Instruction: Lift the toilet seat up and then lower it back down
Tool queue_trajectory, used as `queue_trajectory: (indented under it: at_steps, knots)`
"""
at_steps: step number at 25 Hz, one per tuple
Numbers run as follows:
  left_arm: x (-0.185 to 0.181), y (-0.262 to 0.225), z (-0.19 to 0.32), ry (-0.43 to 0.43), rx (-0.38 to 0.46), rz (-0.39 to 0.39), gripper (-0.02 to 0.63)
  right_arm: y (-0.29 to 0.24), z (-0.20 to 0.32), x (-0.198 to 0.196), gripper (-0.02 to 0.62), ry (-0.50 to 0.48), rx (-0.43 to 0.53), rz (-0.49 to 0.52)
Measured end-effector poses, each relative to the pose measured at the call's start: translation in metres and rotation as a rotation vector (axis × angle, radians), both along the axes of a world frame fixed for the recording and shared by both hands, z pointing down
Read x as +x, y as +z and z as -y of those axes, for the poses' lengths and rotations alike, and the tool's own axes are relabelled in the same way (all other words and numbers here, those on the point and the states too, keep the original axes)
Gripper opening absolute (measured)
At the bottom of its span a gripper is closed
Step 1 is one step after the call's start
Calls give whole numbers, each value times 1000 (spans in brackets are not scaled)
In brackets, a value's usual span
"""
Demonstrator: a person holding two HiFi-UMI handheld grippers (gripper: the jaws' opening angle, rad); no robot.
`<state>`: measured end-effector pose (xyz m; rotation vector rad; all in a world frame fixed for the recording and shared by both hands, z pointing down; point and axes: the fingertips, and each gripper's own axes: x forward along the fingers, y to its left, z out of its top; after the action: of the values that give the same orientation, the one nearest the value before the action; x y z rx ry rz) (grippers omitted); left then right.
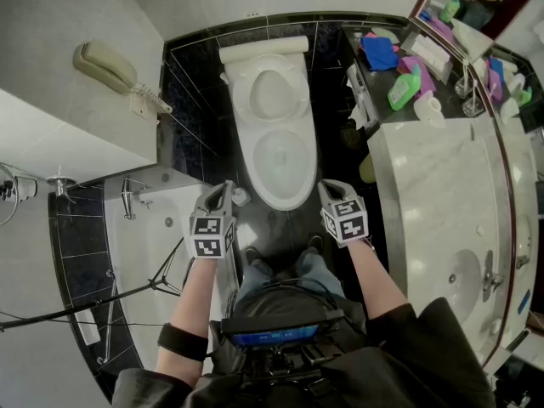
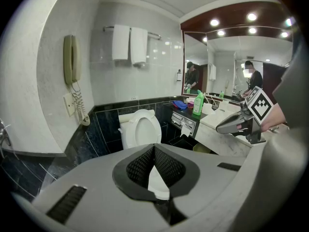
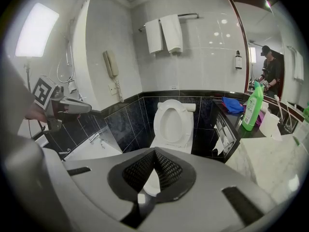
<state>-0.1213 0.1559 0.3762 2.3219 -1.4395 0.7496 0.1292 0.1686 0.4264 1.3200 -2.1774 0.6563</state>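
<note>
Note toilet seat (image 1: 238,87) raised, leaning back at the tank, over open bowl (image 1: 252,167). Holding left gripper (image 1: 224,187) & right gripper (image 1: 328,187) clenched, nothing btwn jaws, near bowl front, well apart from seat.

Looks like rigid plastic, prob. light, glossy so slippery. Hinges at back; likely drops fast once tipped fwd. Best to take top edge of ring, hook or pinch, ease down w/ control.

From head view only: gap btwn grippers & bowl, sink basin (image 1: 463,279). From gripper views only: seat's upright face, towels (image 3: 164,33) on rail.
</note>
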Motion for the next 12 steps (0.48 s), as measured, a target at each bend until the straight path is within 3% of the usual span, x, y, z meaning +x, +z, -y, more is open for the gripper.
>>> queue_trajectory:
  at_steps: [12]
  knots:
    - [10,3,-1,13,-17,-4,0,3,2,6,14,-4,-1,-9]
